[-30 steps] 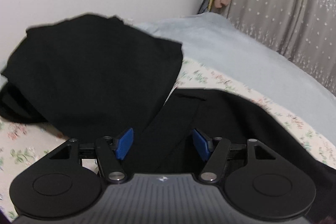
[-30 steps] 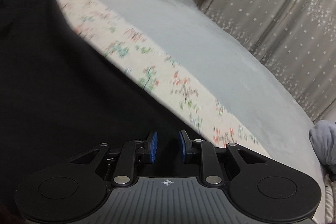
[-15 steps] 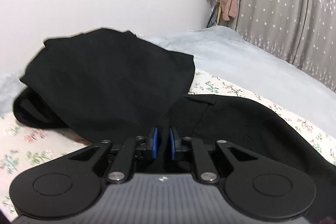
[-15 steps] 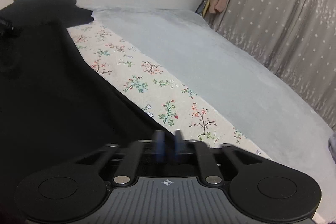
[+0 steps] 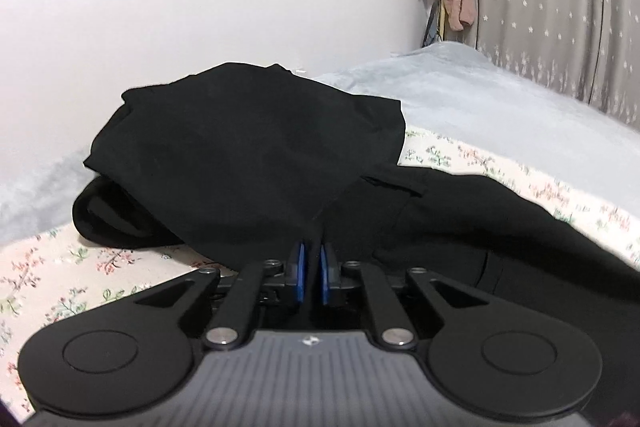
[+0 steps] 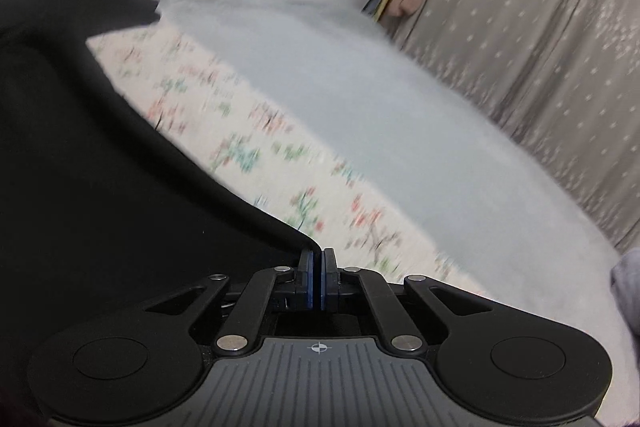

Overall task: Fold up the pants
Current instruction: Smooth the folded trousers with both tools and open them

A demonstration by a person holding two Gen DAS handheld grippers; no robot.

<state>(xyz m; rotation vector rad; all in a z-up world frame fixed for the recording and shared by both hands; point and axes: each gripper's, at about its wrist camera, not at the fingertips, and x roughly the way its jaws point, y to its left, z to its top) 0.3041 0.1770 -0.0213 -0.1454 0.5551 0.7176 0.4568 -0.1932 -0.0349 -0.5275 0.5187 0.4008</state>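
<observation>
The bed [image 5: 520, 107] is carrying a pale blue blanket [image 6: 360, 107] and a floral sheet [image 6: 256, 147], with a grey starred curtain [image 5: 560, 7] hanging behind. The black pants [image 5: 240, 155] are lying across the floral sheet, one part folded back into a heap toward the wall, the rest spreading toward you. Your left tool [image 5: 311, 273] is pinching a fold of the pants, its blue pads narrowly apart on the cloth. Your right tool [image 6: 319, 277], having just closed, is gripping the pants' edge, pads almost meeting.
</observation>
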